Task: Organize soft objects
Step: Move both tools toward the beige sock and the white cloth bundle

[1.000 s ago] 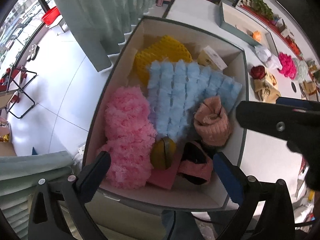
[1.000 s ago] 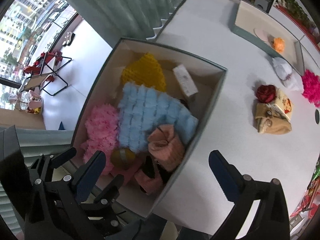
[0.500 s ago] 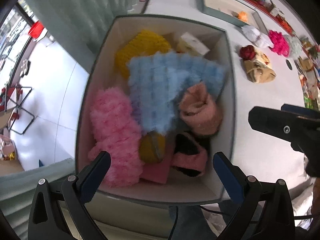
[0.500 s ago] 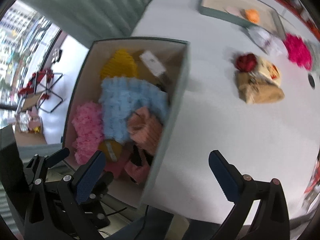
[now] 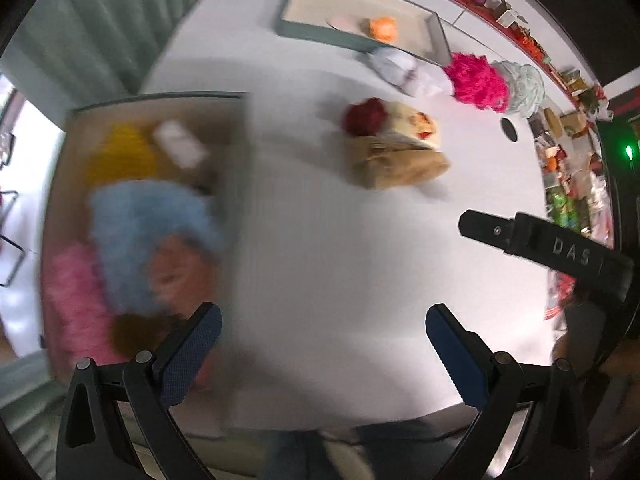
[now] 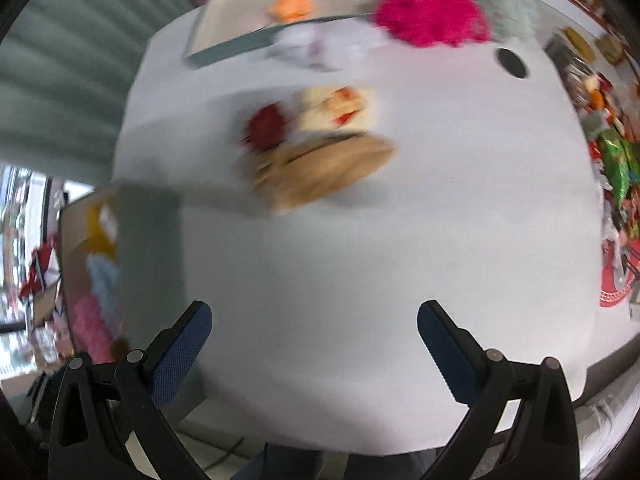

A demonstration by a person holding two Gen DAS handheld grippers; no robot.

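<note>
A grey storage box [image 5: 240, 152] at the table's left holds a yellow item [image 5: 120, 152], a light blue fluffy item [image 5: 148, 220], a pink fluffy item [image 5: 72, 300] and a peach hat [image 5: 180, 276]. On the white table lie a tan pouch [image 5: 400, 164] [image 6: 328, 172] with a dark red ball [image 5: 364, 116] [image 6: 268, 124], a magenta fluffy item [image 5: 476, 80] [image 6: 428, 16] and a white cloth [image 5: 404, 68] [image 6: 320, 44]. My left gripper [image 5: 320, 336] is open and empty over the table beside the box. My right gripper [image 6: 312, 332] is open and empty, before the tan pouch.
A shallow grey tray [image 5: 356, 38] [image 6: 224, 48] at the back holds an orange soft item [image 5: 384, 28] [image 6: 292, 2]. A pale grey-green fluffy item [image 5: 520, 84] lies beside the magenta one. A black round hole [image 6: 512, 62] is in the tabletop. Clutter lines the right side [image 6: 612, 152].
Both grippers have swung right, away from above the box and toward the middle of the table. The tan pouch and the far items are now nearer the centre of both views.
</note>
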